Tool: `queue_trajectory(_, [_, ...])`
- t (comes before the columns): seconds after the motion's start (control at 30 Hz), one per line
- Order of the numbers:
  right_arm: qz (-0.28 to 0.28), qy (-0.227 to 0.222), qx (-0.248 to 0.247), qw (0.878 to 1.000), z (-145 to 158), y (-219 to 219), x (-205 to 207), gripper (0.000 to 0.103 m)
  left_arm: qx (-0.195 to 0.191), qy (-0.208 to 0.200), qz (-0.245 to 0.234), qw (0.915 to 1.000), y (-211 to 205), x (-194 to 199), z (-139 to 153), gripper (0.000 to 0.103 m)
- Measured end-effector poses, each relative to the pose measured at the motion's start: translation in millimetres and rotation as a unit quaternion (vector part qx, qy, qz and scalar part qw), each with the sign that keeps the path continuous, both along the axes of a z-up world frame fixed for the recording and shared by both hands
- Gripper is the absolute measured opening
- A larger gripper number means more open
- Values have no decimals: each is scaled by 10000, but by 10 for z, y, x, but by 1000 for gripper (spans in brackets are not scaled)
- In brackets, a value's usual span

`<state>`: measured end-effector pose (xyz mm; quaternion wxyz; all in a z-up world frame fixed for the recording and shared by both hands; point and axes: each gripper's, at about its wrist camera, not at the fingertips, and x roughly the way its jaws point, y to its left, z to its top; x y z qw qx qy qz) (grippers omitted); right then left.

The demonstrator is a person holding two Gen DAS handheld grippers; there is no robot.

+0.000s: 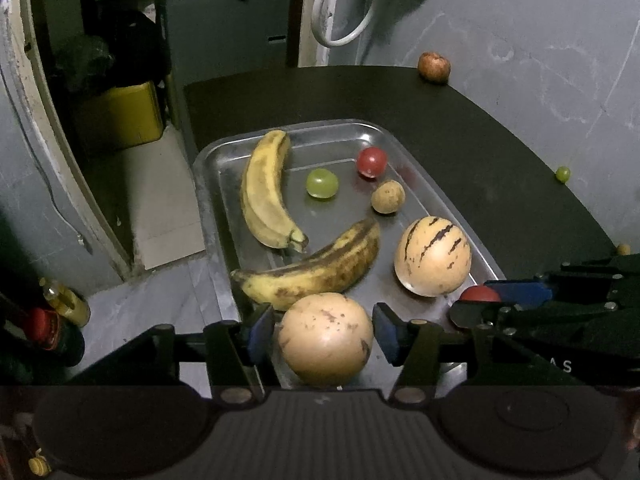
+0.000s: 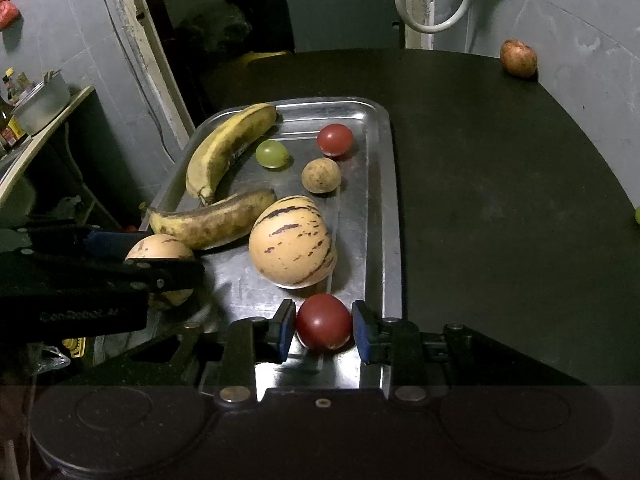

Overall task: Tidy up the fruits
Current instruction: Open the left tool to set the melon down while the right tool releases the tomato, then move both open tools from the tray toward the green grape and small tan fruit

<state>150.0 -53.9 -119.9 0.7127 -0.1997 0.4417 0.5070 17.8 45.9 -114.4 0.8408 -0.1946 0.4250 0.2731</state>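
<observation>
Home kitchen or utility corner: worn grey walls, dark desk (image 2: 500, 200) with steel tray (image 2: 376, 208) of fruit, cooking pot (image 2: 40, 102) and bottles on a side counter, yellow jerrycan (image 1: 128, 116) on floor, white hose (image 1: 340, 12) on wall.

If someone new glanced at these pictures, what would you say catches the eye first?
The metal tray crowded with fruit: two spotted bananas at its left and a striped melon in the middle. At the near end, the left gripper brackets a tan round fruit, while the right gripper brackets a red fruit.
</observation>
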Motion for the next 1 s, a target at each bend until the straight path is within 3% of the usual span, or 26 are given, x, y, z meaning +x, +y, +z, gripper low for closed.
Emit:
queue_trajectory(0.43, [10, -40, 67, 10000, 87, -36, -13, 41, 17, -112, 98, 9999, 19, -115, 91, 64])
queue_trajectory(0.6, [-14, -75, 162, 9998, 190, -85, -37, 46, 76, -199, 95, 9997, -1, -152, 181, 72])
queue_trajectory(0.87, [-233, -284, 408, 9985, 481, -232, -35, 76, 172, -389, 61, 9991, 25, -154, 351, 85])
queue_trajectory(1.0, [-449, -326, 503, 9972, 606, -313, 2, 85, 188, -488, -55, 9986, 32, -132, 412, 93])
